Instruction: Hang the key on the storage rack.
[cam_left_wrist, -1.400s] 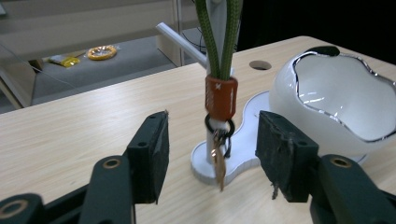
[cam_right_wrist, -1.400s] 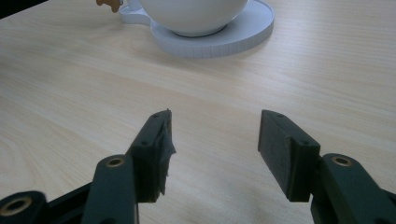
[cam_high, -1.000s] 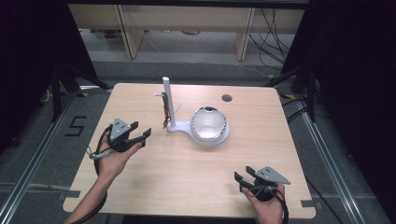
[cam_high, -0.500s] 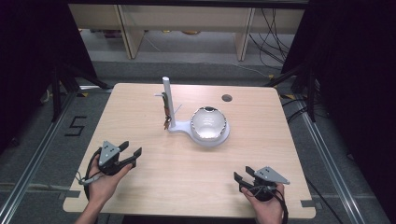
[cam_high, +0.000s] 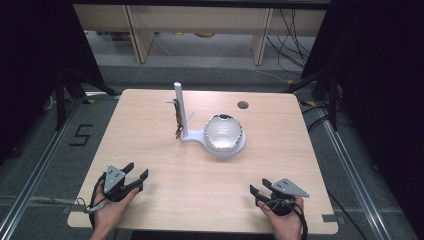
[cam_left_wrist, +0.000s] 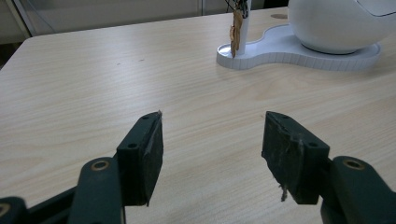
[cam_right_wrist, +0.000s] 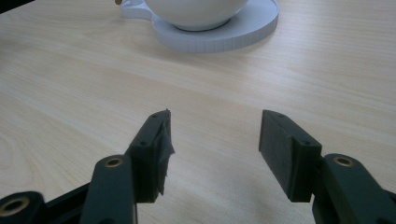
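Lab rig: table in black-curtained frame, floor cables, taped marker.

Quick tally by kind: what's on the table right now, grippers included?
Grippers: 2, the left gripper and the right gripper, both open and empty.
White stand with post and round bowl-shaped top: 1.
Total: 3.

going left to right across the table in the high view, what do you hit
left claw → white post → white bowl → small dark hole in the tabletop → right claw
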